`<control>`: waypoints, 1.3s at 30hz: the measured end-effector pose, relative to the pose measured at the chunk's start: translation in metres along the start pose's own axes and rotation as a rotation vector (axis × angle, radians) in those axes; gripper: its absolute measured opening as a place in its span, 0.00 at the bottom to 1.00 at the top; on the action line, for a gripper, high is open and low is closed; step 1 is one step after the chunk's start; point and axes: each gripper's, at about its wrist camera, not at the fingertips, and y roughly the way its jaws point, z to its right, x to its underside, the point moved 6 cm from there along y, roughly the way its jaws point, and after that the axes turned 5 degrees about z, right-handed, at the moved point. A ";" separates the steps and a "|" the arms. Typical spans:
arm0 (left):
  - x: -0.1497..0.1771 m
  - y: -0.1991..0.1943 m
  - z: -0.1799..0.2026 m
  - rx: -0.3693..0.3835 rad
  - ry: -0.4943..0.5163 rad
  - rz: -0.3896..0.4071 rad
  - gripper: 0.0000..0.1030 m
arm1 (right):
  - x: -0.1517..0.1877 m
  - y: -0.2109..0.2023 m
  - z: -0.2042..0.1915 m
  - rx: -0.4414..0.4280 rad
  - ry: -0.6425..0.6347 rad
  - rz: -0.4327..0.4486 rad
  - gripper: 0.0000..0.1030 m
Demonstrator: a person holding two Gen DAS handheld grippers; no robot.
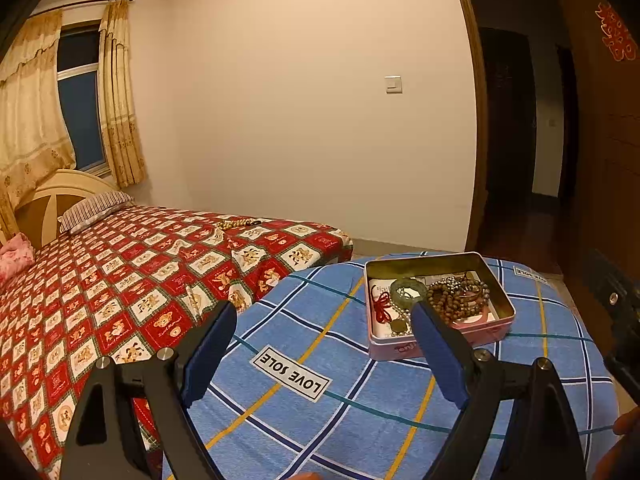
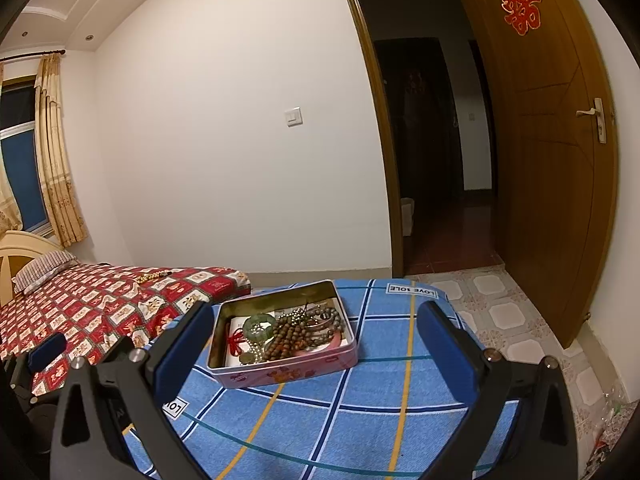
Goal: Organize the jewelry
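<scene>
While both the left tool [image 1: 324, 344] and right tool [image 2: 314, 340] hang released and empty, the pink rectangular metal tin [image 2: 280, 374] sits on the blue plaid-covered worktop [image 2: 360, 420], between the right tool's fingers. Inside: brown wooden bead strand [image 2: 290, 338], limp and tangle-prone, so pinch a bunched loop. Green jade-like bangle [image 2: 260, 326] looks rigid, slick, brittle; grip across its rim.

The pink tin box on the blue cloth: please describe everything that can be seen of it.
The pink tin box is a shallow rectangular metal tin with rounded corners, pink printed sides and a dull golden inside. It has no lid on and stands flat on the blue checked cloth. Inside lie a green bangle, brown bead strings, a red cord and paper. No hand-held gripper touches it.
</scene>
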 end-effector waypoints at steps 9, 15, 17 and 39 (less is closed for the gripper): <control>0.000 0.000 0.001 -0.002 0.003 0.002 0.86 | -0.001 0.000 0.001 -0.001 0.001 0.002 1.00; -0.003 -0.002 -0.004 -0.020 -0.006 0.032 0.86 | -0.002 -0.002 0.002 0.013 -0.005 0.016 1.00; -0.004 -0.003 -0.006 -0.031 -0.010 0.052 0.86 | -0.003 -0.003 0.001 0.016 -0.010 0.023 1.00; 0.003 0.005 -0.004 -0.024 -0.007 0.004 0.86 | 0.003 -0.002 -0.002 0.011 -0.015 -0.002 1.00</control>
